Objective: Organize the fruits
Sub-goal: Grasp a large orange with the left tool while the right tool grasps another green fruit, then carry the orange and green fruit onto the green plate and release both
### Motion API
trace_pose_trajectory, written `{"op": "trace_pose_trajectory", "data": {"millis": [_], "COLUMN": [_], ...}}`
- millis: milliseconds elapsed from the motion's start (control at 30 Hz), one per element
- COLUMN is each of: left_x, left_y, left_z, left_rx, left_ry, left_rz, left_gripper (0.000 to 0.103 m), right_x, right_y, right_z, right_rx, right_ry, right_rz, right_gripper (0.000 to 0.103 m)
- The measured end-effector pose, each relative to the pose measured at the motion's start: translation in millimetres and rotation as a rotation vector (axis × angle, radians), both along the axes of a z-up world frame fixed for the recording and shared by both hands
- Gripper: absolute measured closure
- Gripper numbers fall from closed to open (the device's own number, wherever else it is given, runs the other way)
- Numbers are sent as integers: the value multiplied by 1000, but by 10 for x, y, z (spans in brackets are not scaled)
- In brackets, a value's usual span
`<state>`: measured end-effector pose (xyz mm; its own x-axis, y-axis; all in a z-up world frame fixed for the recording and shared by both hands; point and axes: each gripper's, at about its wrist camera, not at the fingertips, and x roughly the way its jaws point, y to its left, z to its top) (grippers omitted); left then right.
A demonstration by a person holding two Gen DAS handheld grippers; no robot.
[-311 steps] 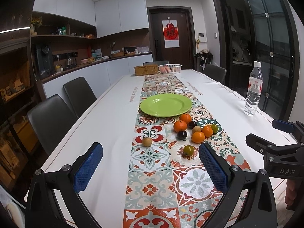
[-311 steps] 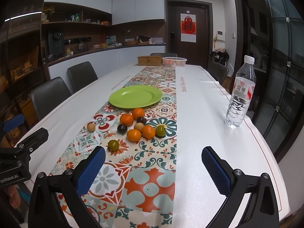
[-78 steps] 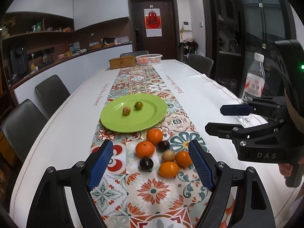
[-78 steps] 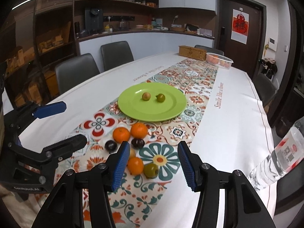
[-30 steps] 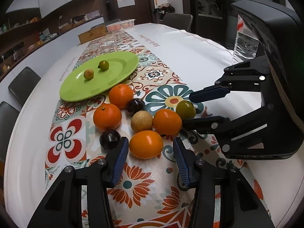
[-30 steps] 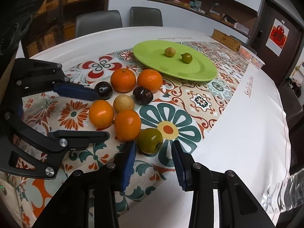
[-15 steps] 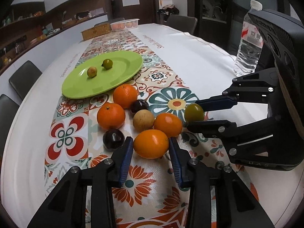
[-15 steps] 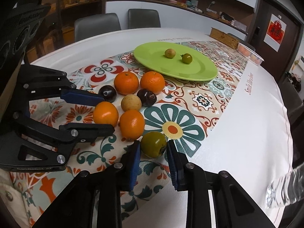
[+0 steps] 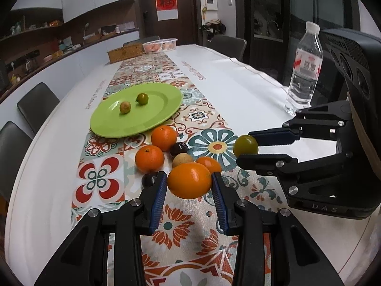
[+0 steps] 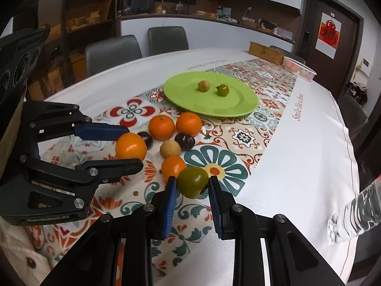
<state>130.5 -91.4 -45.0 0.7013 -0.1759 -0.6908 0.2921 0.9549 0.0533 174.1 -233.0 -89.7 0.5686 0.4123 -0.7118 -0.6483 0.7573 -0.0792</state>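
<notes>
Between left tool [image 9: 188, 186] pads: orange [image 9: 189, 180].

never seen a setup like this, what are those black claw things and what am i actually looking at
Those are two hand-held grippers, one in each of a person's hands, each with a camera looking along its fingers. The left gripper is shut on an orange; the right gripper is shut on a green fruit. Each picture also shows the other gripper from the side. On the patterned table runner lie more oranges, two dark fruits and a tan one. The green plate already holds two small fruits. A water bottle stands to the right.
</notes>
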Motion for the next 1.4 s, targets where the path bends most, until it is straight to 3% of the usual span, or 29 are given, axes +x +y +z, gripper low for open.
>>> {"op": "trace_pose_trajectory", "data": {"millis": [333,833,1400], "left_x": [-126,-9,545], "left_y": [89,430,712], "left_z": [241,604,750], "left_rx": [-25,-44,-82], "left_ry": [-74,-180,-177], "left_rz": [18,88,115], "left_gripper": [66,66,66], "right_x": [-128,28,544], "right_y": [27,185,473], "right_z": [226,599,801], "right_rx": [49,172,205], "right_ry": [-34,-85,-92], "right_rz": [-45,-122,-142], "right_gripper": [75,75,75]}}
